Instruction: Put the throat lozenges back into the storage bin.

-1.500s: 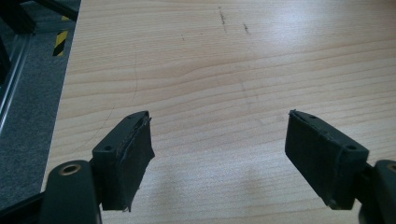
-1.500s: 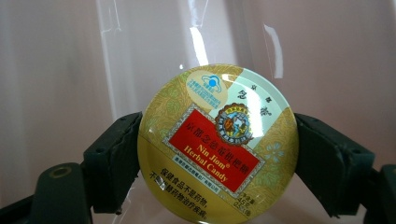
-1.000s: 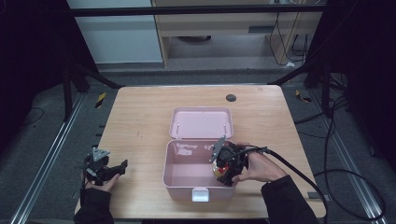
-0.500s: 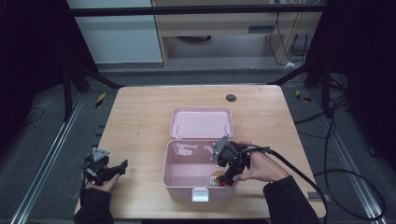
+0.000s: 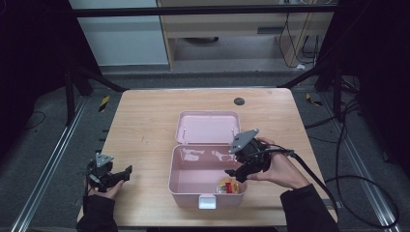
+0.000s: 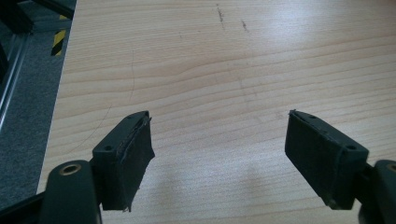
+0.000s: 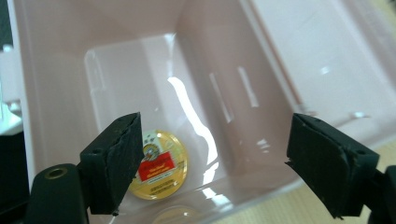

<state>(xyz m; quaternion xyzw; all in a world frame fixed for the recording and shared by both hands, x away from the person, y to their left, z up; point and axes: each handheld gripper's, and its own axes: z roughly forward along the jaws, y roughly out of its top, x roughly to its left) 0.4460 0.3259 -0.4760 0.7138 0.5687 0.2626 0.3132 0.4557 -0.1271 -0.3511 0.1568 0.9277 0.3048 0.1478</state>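
A wooden table (image 5: 145, 125) stands in a dark room, and a pink box (image 5: 193, 186) sits a little toward 5 o'clock from the table's middle. The box is open, and its lid (image 5: 208, 126) lies flat on the table behind it, at the 12 o'clock side. A white latch (image 5: 207, 201) hangs on the front wall of the box, at its 6 o'clock side. Inside the box, down on the floor near the 4 o'clock corner, lies a small round gold tin (image 5: 226, 185) with a red label. In the right gripper view the gold tin (image 7: 156, 163) lies flat on the shiny pink bottom, close to the near wall. The right gripper (image 5: 238, 175) hangs over the box's 3 o'clock side, held in the person's right hand (image 5: 280, 169). Its jaws are spread wide apart and hold nothing; the tin sits below them, partly behind one jaw in the right gripper view. A black cable (image 5: 314, 176) trails from it off toward 4 o'clock. The left gripper (image 5: 123, 174) is far away from the box, near the table's 8 o'clock edge, held in the left hand (image 5: 109, 188). Its jaws are also wide apart with nothing between them, and in the left gripper view bare wood (image 6: 219, 84) lies under them. A small dark round spot (image 5: 239, 101) sits on the table near the 12 o'clock edge.
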